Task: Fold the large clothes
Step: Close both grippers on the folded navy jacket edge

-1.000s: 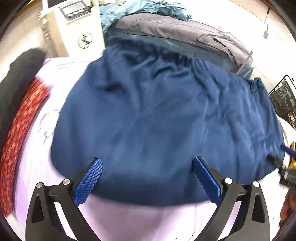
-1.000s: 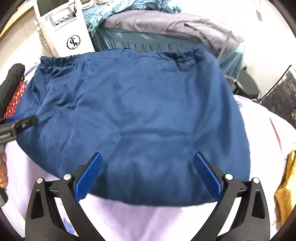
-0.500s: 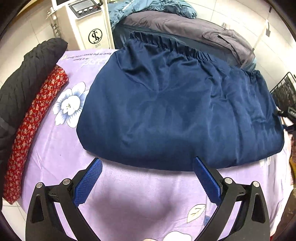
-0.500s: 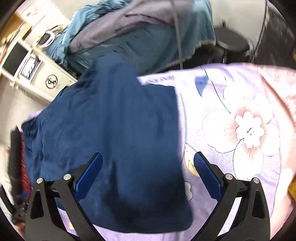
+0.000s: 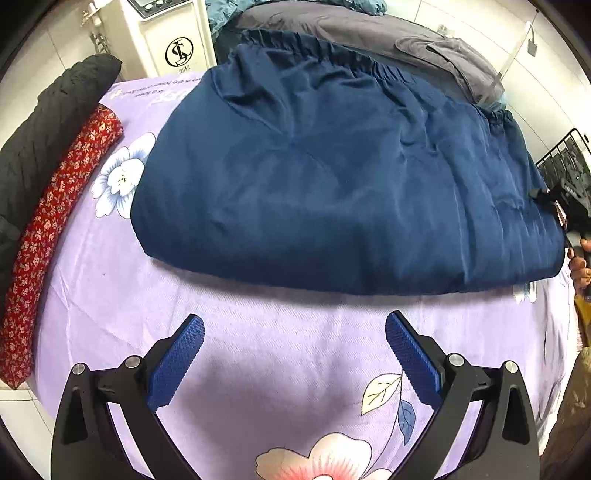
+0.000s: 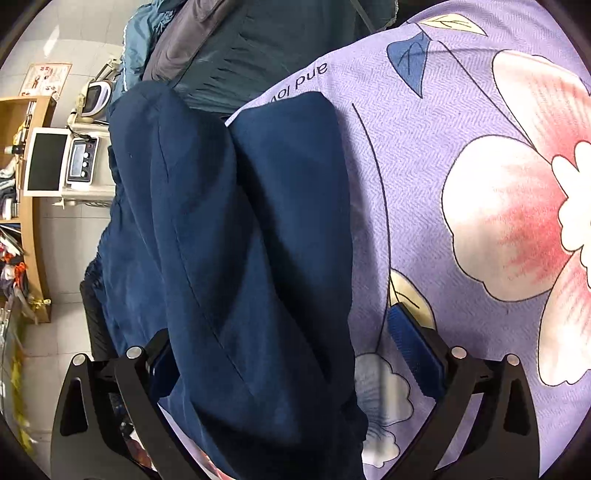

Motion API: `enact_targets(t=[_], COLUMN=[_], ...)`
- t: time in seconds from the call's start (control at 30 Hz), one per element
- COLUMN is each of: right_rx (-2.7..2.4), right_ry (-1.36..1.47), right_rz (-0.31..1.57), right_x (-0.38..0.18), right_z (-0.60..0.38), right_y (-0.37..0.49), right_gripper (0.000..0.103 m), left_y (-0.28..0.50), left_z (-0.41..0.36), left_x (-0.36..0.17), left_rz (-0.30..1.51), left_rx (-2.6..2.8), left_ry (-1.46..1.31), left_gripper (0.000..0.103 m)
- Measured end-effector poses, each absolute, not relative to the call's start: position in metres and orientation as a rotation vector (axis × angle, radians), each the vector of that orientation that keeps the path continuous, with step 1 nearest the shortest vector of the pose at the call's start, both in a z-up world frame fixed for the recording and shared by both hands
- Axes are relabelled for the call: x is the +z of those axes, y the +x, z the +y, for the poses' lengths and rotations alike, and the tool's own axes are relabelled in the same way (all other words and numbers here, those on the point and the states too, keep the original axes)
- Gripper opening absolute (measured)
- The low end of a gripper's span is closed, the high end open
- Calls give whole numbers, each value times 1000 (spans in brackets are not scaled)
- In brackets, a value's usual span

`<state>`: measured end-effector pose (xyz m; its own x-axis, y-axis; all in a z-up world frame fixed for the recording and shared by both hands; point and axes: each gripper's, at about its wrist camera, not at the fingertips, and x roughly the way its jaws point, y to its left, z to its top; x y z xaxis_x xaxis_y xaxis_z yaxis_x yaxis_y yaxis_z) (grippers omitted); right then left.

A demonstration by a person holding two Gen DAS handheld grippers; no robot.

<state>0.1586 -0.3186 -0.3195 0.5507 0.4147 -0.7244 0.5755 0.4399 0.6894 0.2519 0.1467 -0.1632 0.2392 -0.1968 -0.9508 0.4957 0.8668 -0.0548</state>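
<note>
Closest to me, the left gripper point(image 5: 293, 350) hangs over bare lilac cloth, its blue fingers point(image 5: 177, 360) spread wide with nothing between them. The lilac flowered sheet point(image 5: 258, 350) covers the surface, and just beyond the fingertips lies the navy garment point(image 5: 332, 192), folded over on itself with its gathered elastic edge at the far side. At its right end the right gripper point(image 5: 569, 199) shows as a black shape with a bit of hand below it. From that gripper's own view, its fingers point(image 6: 413, 347) also stand apart, and the navy cloth point(image 6: 240, 258) runs up between them, covering the left pad while the right pad sits clear over the sheet point(image 6: 461, 129); whether the left finger touches the cloth I cannot tell. Along the left rim of the surface lie a red flowered cloth point(image 5: 55, 221) and a black knit one point(image 5: 44, 122). Farther back a grey and teal heap point(image 5: 369, 33) is piled, beside a white machine point(image 5: 166, 37). A wire basket point(image 5: 565, 158) stands off right, contents unclear.
</note>
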Motion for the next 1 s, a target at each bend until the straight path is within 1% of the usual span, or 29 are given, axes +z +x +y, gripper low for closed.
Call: enact_targets(t=[0.03,0.07,0.17,0.4,0.63,0.77,0.87,0.93,1.0], right_rx=[-50,-13,-48,-100,-139,-164,-169,-169,-168], right_ry=[1200,1212,1098,1115,1085,1075,1073,1074,1078], right_rz=[1016,1014,1116,1135,1175,1188,1186,1184,1186], right_x=[-318,-317,-317,-320,-318,-318,-316,-316,-316], right_z=[-314,-311,-297,-290,-286,-280,-271,-270,-267], right_y=[164,168,185,194,194,200,209,209,212], right_gripper=[93,90,90,91,90,90,90,90,90], left_y=[252,252,255,284,372,420,435,440,447], left_z=[147,146,146,155,194,199,180,172,173], left_x=[-164,-165,-163,-149,-131,-147,-170,-185,-204], left_rz=[1249,1252,1251,1221,1214,1287,1359,1369,1406], left_rx=[-482,-481,-479,-521,-530,-540,-604,-586,-565], left_ry=[281,280,267,212,-4,-92,-60,1,-15], left_gripper=[97,97,97,97,97,97,97,97,97])
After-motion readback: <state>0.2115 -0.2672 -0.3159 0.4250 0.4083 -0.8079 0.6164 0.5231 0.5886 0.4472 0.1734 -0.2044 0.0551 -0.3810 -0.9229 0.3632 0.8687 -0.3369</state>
